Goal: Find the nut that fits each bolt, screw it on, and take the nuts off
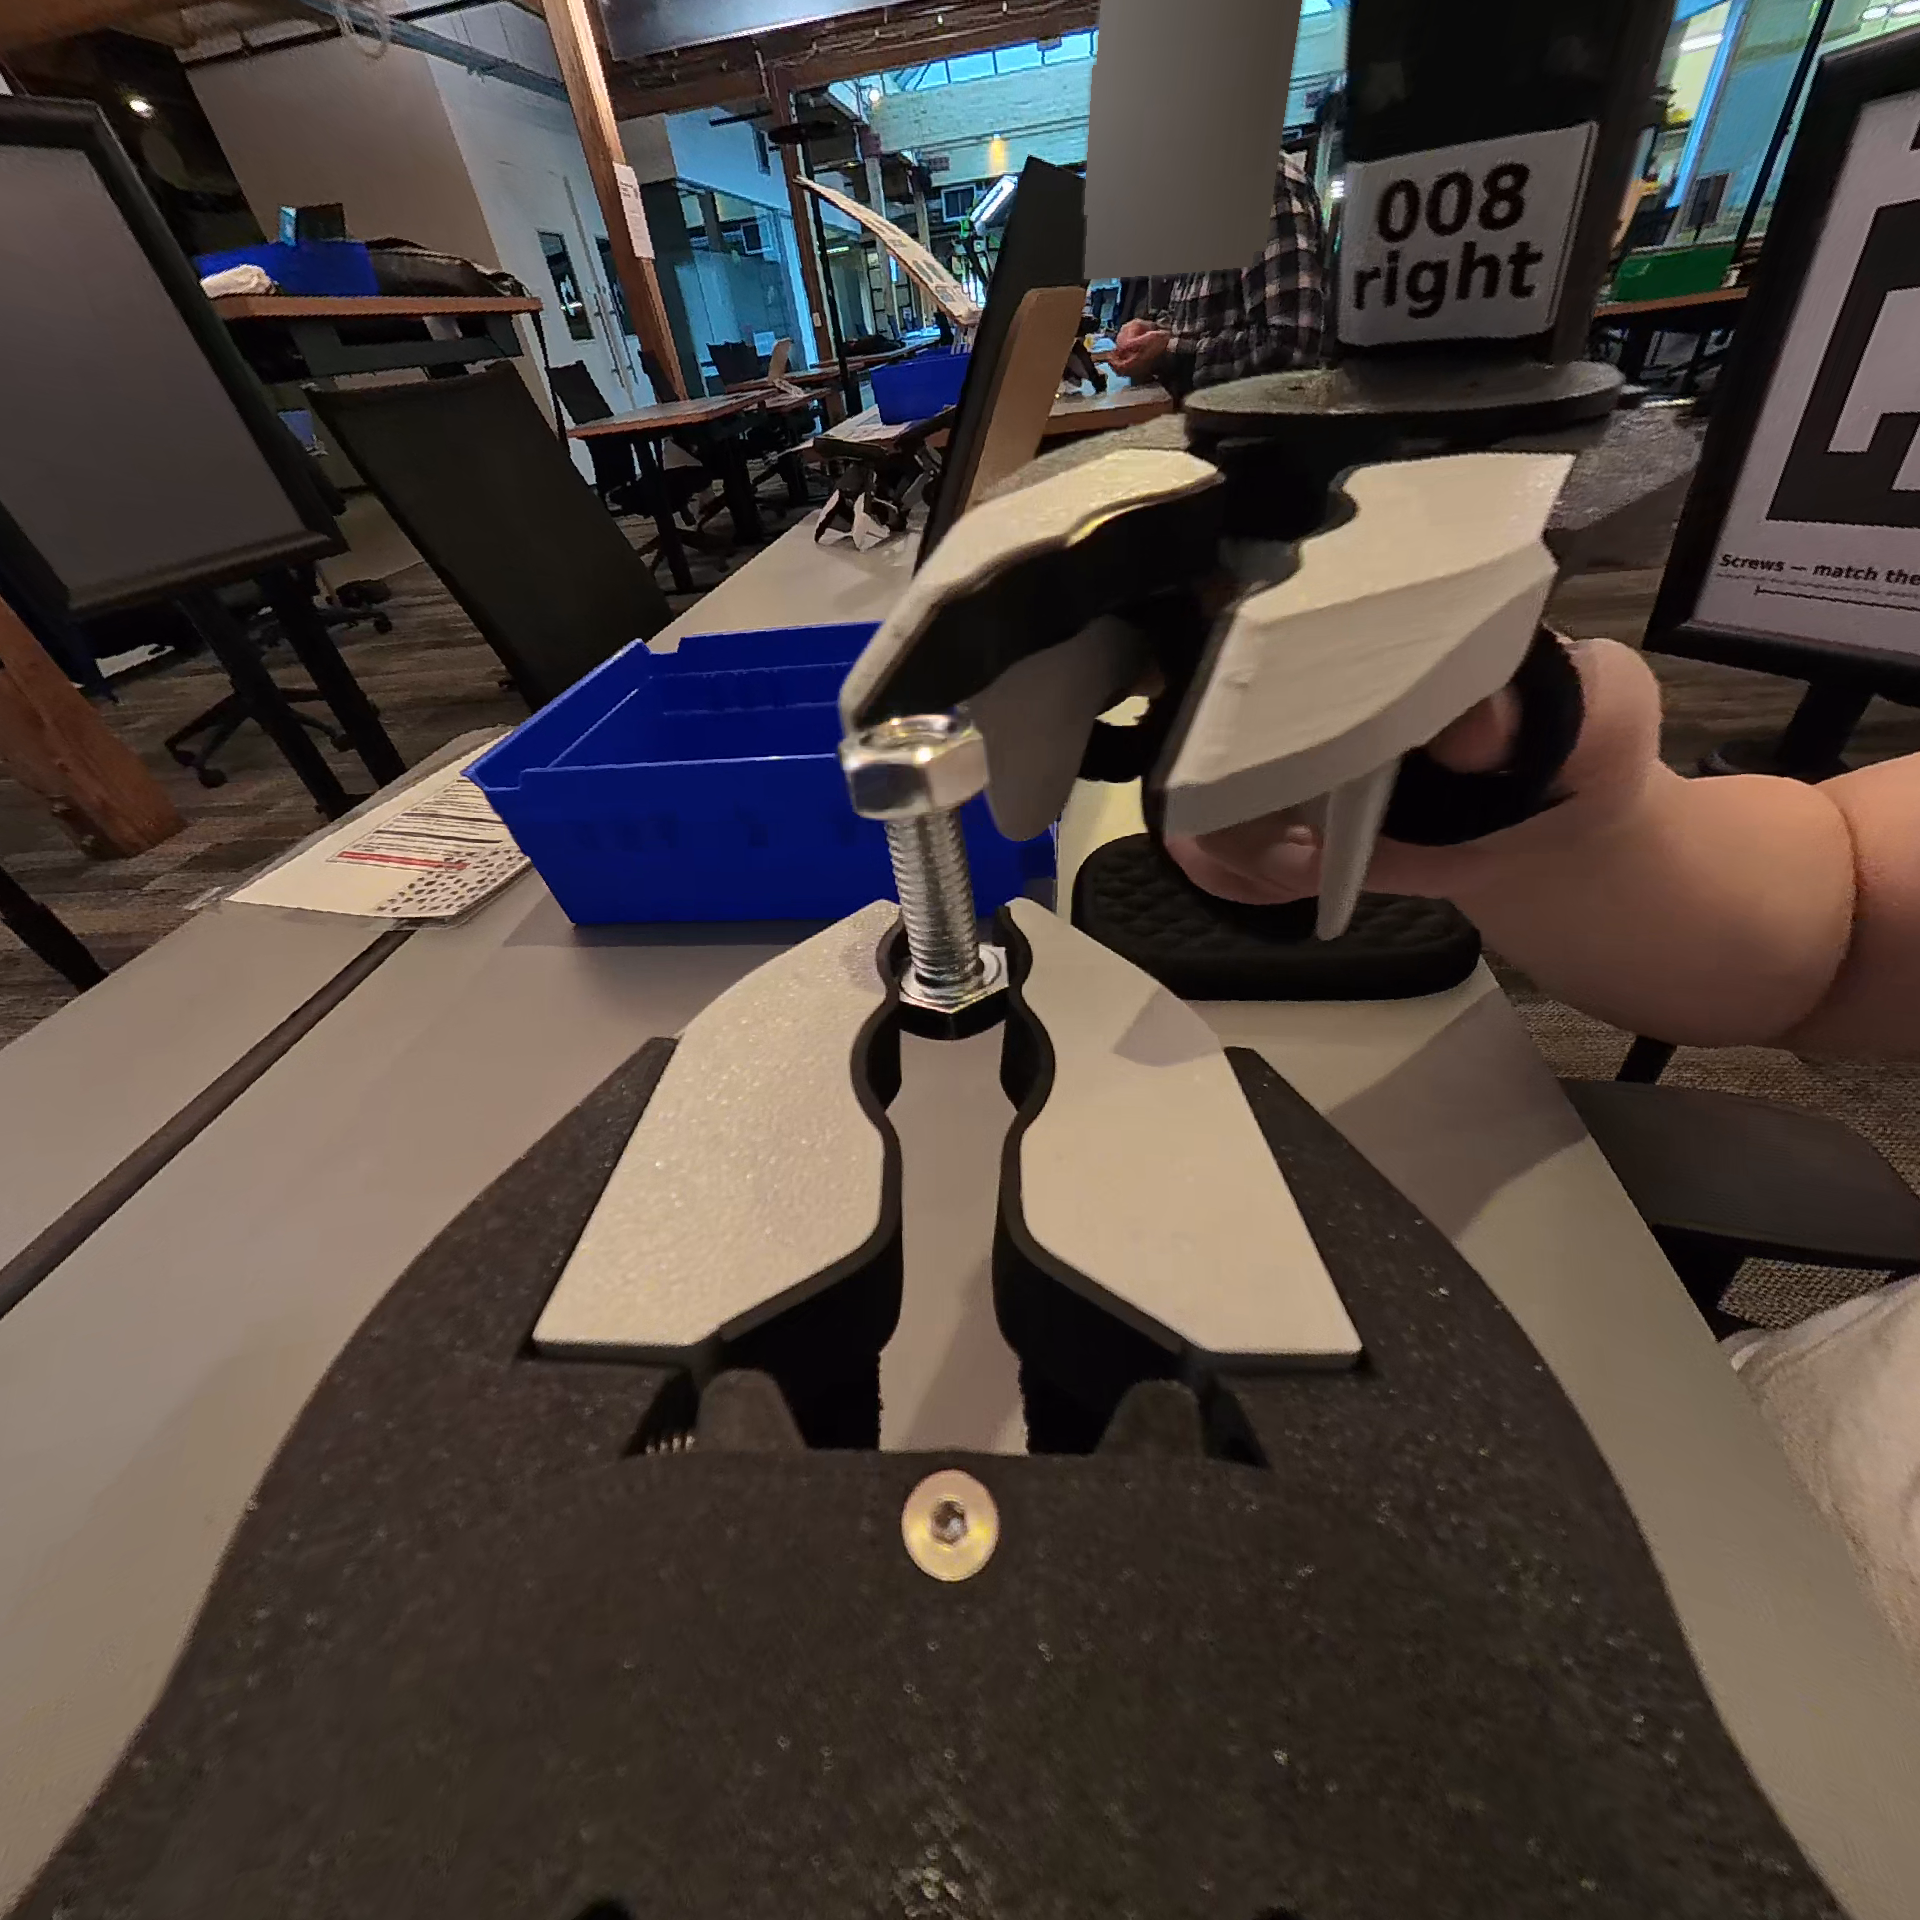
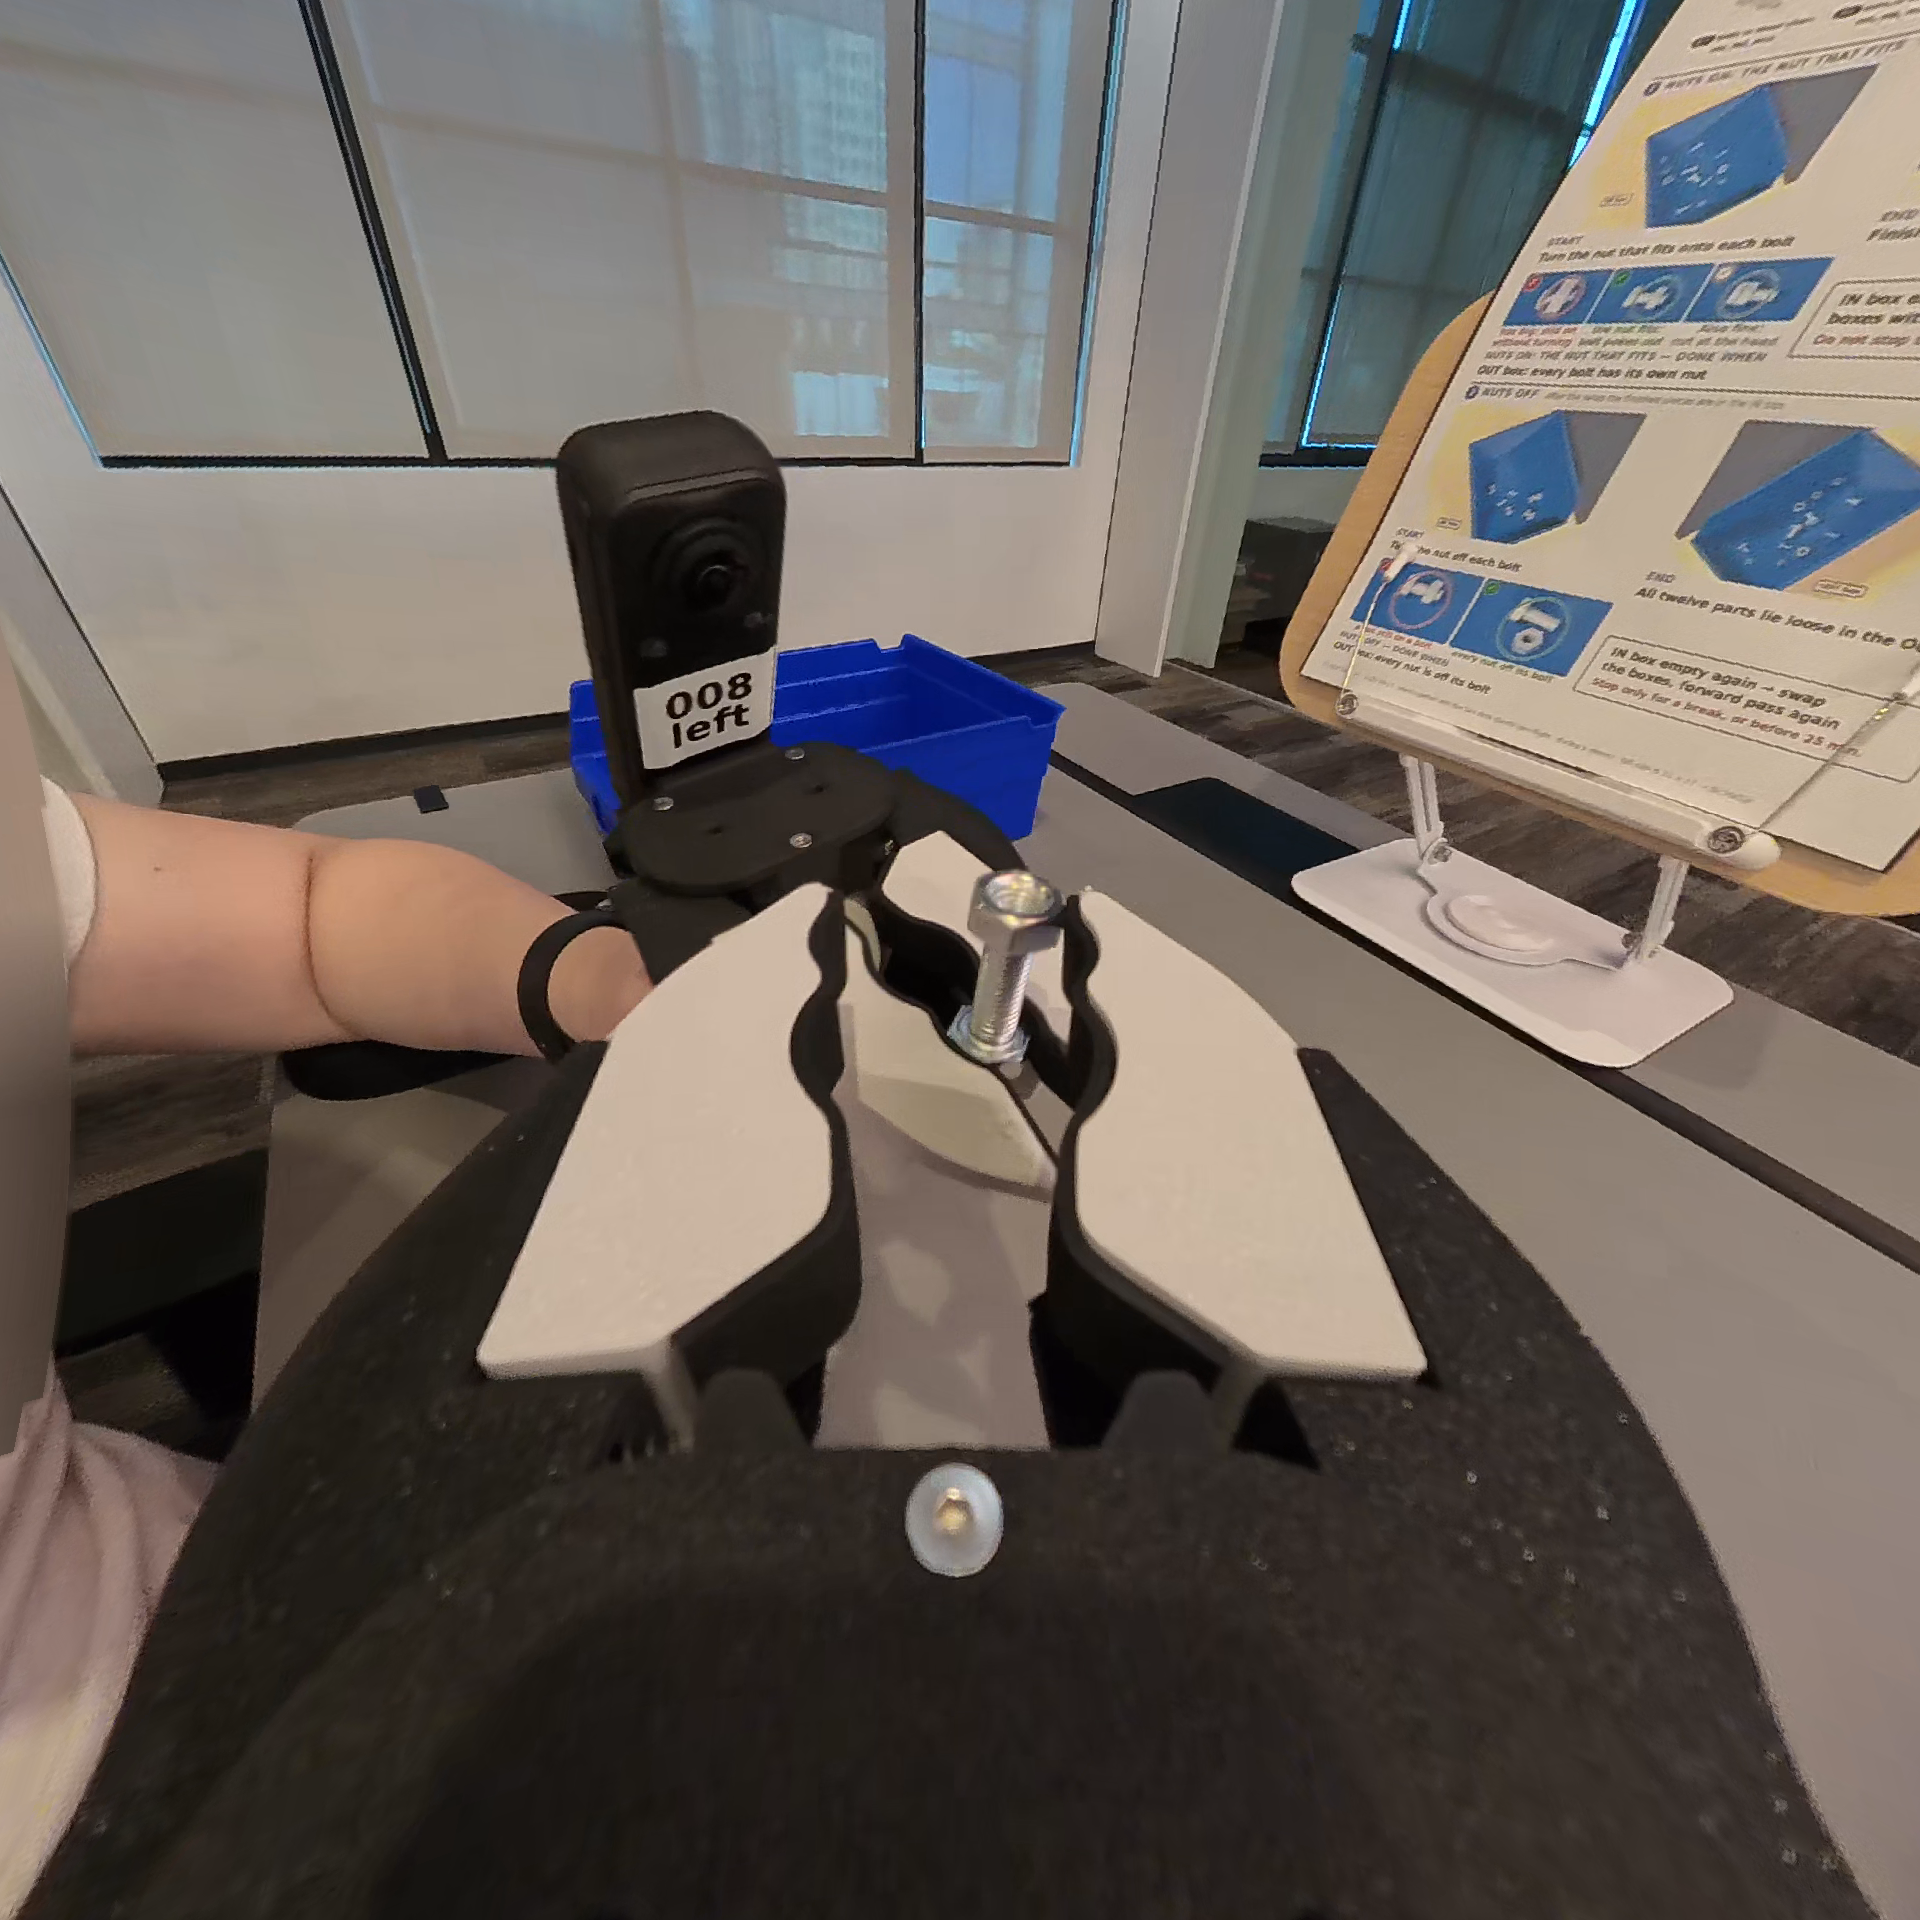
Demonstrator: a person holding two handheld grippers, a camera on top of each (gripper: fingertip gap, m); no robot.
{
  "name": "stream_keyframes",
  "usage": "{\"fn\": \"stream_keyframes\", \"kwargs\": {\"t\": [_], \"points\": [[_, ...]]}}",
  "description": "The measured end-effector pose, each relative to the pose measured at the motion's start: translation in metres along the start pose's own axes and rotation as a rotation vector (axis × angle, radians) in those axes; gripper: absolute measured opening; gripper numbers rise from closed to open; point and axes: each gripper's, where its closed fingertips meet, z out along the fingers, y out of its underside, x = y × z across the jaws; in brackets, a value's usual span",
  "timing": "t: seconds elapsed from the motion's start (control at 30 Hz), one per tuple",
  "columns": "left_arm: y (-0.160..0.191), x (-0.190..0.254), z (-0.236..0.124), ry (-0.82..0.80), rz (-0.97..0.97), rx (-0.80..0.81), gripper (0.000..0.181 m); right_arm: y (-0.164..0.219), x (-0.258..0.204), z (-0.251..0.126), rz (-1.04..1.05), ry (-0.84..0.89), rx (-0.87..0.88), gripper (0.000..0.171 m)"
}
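A silver bolt (image 1: 935,894) stands upright, with a silver hex nut (image 1: 912,764) at the top end of its thread. My left gripper (image 1: 951,935) is shut on the bolt's hex head (image 1: 948,1006) just above the grey table (image 1: 312,1143). My right gripper (image 1: 956,758) reaches in from the upper right with a finger on either side of the nut. In the right wrist view my right gripper (image 2: 951,925) is open. The nut (image 2: 1013,909) sits close against the right finger (image 2: 1164,1091), and the left finger (image 2: 707,1091) stands apart from it. The bolt (image 2: 1000,982) shows there too.
A blue bin (image 1: 727,790) stands on the table behind the bolt and also shows in the right wrist view (image 2: 935,727). An instruction sheet on a stand (image 2: 1621,468) with a white base (image 2: 1507,956) is at the right. A paper sheet (image 1: 416,862) lies left of the bin. About 6 centimeters separates my left fingertips from my right.
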Motion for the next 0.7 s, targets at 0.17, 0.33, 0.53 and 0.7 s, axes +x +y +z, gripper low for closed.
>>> {"fn": "stream_keyframes", "kwargs": {"t": [0.17, 0.33, 0.53, 0.7], "points": [[0.0, -0.003, -0.001, -0.002, -0.015, 0.006, 0.014, -0.001, -0.003, -0.009, -0.021, 0.018, 0.002, 0.031], [-0.001, 0.002, 0.0, 0.008, -0.005, 0.003, 0.014, -0.005, 0.007, -0.003, -0.03, 0.04, 0.017, 0.037], [-0.001, -0.004, -0.001, -0.002, -0.02, 0.007, 0.014, 0.003, -0.004, -0.003, 0.029, -0.018, -0.006, 0.037], [-0.001, -0.003, 0.0, 0.005, -0.025, 0.007, 0.014, -0.004, 0.004, -0.008, -0.03, 0.044, 0.018, 0.035]]}}
